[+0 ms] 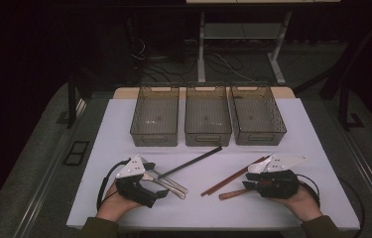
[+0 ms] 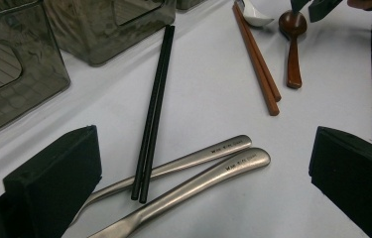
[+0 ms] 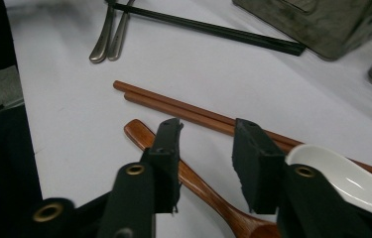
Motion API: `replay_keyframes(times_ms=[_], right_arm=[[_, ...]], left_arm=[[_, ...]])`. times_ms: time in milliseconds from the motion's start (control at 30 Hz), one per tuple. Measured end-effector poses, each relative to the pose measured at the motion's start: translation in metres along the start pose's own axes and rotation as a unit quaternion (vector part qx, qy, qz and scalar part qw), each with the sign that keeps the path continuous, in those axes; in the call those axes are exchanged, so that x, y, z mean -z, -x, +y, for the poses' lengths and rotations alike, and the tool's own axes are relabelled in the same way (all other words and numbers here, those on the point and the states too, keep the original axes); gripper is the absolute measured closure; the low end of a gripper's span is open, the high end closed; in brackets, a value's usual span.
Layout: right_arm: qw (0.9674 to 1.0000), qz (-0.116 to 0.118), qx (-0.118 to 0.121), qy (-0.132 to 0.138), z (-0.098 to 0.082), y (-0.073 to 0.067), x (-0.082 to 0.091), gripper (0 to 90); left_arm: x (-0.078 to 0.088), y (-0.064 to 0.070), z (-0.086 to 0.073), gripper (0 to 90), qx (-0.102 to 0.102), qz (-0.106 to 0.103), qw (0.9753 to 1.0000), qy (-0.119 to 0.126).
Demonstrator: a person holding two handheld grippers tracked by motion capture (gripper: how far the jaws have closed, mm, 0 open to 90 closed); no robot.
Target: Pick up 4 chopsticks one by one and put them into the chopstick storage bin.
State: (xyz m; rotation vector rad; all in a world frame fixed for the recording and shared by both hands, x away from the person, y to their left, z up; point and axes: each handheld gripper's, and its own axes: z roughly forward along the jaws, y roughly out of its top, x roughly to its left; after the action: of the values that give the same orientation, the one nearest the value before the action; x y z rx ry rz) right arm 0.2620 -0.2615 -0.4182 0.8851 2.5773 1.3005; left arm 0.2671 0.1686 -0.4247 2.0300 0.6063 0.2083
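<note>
Three bins (image 1: 208, 122) wait at the tabletop's (image 1: 124, 124) far edge, seemingly for sorting the utensils lying loose in front, and the right gripper (image 3: 206, 136), half-narrowed with jaws clear of contact, straddles the wooden spoon (image 3: 193, 183), while the left gripper (image 2: 203, 163) gapes wide over the metal handles (image 2: 233, 159).

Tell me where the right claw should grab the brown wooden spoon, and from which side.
Probably mid-handle, from above. The wooden spoon lies flat on the white table, handle slim and straight, free on both sides. The brown chopsticks run close alongside, so keep the jaws narrow and square across the handle. The right claw already straddles it, not touching.
</note>
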Motion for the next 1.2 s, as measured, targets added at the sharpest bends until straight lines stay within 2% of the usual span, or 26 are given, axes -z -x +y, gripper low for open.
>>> replay_keyframes(times_ms=[133,167,200,233,300,600,733,900,1200], right_arm=[[0.9999,0.007,0.011,-0.011,0.004,-0.002,-0.009,78.8],[0.9999,0.007,0.011,-0.011,0.004,-0.002,-0.009,78.8],[0.9997,0.009,0.014,-0.016,0.007,-0.004,-0.014,83.9],[0.9997,0.009,0.014,-0.016,0.007,-0.004,-0.014,83.9],[0.9993,0.014,0.025,-0.025,0.010,-0.006,-0.021,89.3],[0.9978,0.028,0.038,-0.046,0.017,-0.012,-0.043,89.8],[0.9961,0.031,0.051,-0.066,0.021,-0.017,-0.057,89.9],[0.9954,0.029,0.051,-0.076,0.021,-0.018,-0.064,89.9],[0.9942,0.041,0.059,-0.080,0.025,-0.025,-0.075,89.8]], left_arm=[[0.000,0.000,0.000,0.0,0.003,-0.001,1.0000,0.002],[0.000,0.000,0.000,0.0,0.003,-0.001,1.0000,0.002],[0.000,0.000,0.000,0.0,0.004,-0.001,1.0000,0.001],[0.000,0.000,0.000,0.0,0.003,0.000,1.0000,0.000],[0.000,0.000,0.000,0.0,0.005,-0.001,1.0000,0.001],[-0.001,0.000,0.000,0.0,0.007,-0.001,1.0000,0.003],[0.000,0.000,0.000,0.0,0.007,0.000,1.0000,0.003],[0.000,0.000,0.000,0.0,0.007,0.000,1.0000,0.004],[0.000,-0.001,0.000,0.0,0.004,0.001,1.0000,0.002]])
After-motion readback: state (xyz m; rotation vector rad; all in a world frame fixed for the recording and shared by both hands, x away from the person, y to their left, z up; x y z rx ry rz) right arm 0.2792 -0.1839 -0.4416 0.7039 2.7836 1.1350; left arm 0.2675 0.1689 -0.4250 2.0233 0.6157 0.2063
